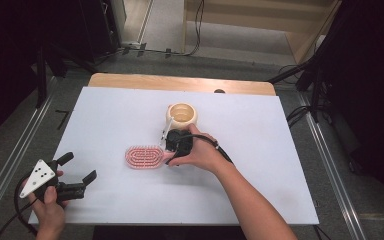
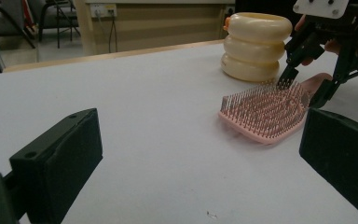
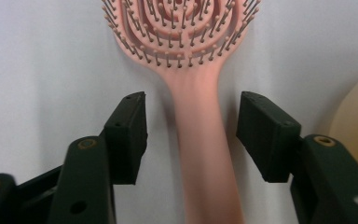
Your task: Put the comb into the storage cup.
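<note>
A pink hairbrush (image 1: pixel 142 156) lies bristles-up on the white table (image 1: pixel 260 165), its handle pointing right. My right gripper (image 1: pixel 169 151) is lowered over that handle. In the right gripper view the handle (image 3: pixel 200 140) runs between the two jaws of my right gripper (image 3: pixel 191 100), with a gap on each side, so the pads do not press it. The left gripper view shows the brush (image 2: pixel 265 112) with my right gripper (image 2: pixel 303 91) over its handle end. My left gripper (image 1: pixel 81 166) rests at the table's near left corner, open and empty (image 2: pixel 200 140).
A cream ribbed cup (image 1: pixel 182 114) stands just behind the right gripper; it is also in the left gripper view (image 2: pixel 256 46) and at the edge of the right gripper view (image 3: pixel 354 112). A wooden strip (image 1: pixel 180 82) borders the table's far side.
</note>
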